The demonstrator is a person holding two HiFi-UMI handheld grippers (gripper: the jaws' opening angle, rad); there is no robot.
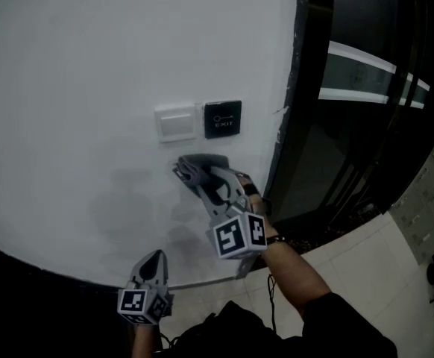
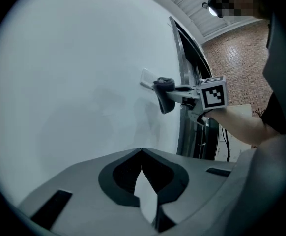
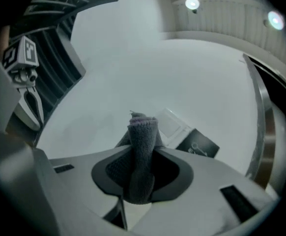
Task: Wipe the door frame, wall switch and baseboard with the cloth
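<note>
While clamping the grey cloth [image 3: 143, 151] in the right gripper [image 1: 200, 176], left gripper [image 2: 142, 152] closed empty, risks toggling the mid-frame wall switch [image 1: 177, 122] by overpressing.

Black exit button [image 1: 223, 119], tiled floor [image 1: 370, 256]

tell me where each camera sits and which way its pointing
Head view: on the person's head, looking down at the wall, switch and exit button; left tool, right tool and right forearm show.
Left gripper view: on the left tool, facing the wall; its shut, empty jaws show.
Right gripper view: on the right tool, facing the switch; its jaws grip the cloth.
Shared: head and right gripper views both see the switch and exit button.
</note>
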